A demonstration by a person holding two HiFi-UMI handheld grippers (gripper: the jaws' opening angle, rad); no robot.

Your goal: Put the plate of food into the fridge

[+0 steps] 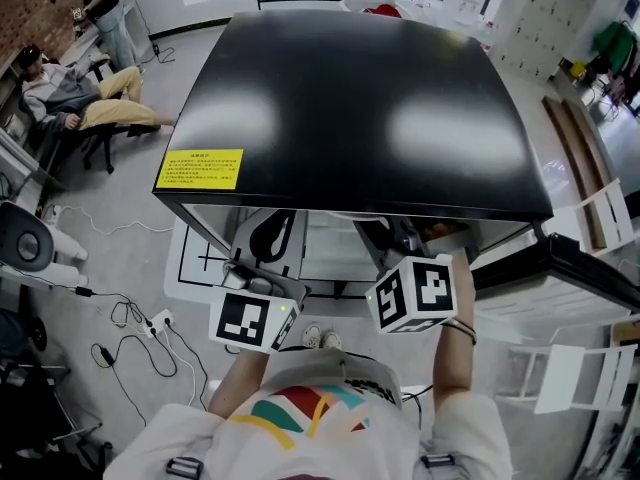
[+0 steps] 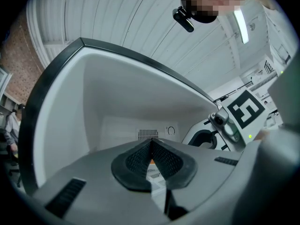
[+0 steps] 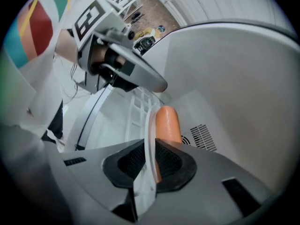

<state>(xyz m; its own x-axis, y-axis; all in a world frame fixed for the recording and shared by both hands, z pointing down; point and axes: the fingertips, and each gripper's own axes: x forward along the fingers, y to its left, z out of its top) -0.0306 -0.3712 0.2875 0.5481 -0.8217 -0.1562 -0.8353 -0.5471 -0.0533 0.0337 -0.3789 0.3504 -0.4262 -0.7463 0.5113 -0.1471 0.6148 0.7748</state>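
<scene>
A black-topped fridge (image 1: 360,108) stands open before me, its door (image 1: 560,273) swung to the right. My right gripper (image 3: 152,146) is shut on the rim of a white plate (image 3: 150,123), seen edge-on, with an orange food piece (image 3: 168,123) lying on it. In the head view that gripper (image 1: 405,238) reaches under the fridge's top edge, and a bit of orange food (image 1: 440,231) shows beside it. My left gripper (image 2: 151,146) is shut, with nothing clearly held, and points into the white fridge interior (image 2: 117,102). It is to the left of the right gripper (image 1: 268,238).
A vent (image 2: 147,134) sits on the fridge's back wall. Wire shelf bars (image 3: 136,107) show inside. Cables (image 1: 130,328) lie on the floor at the left. A seated person (image 1: 70,93) is at the far left, and white chairs (image 1: 600,218) stand on the right.
</scene>
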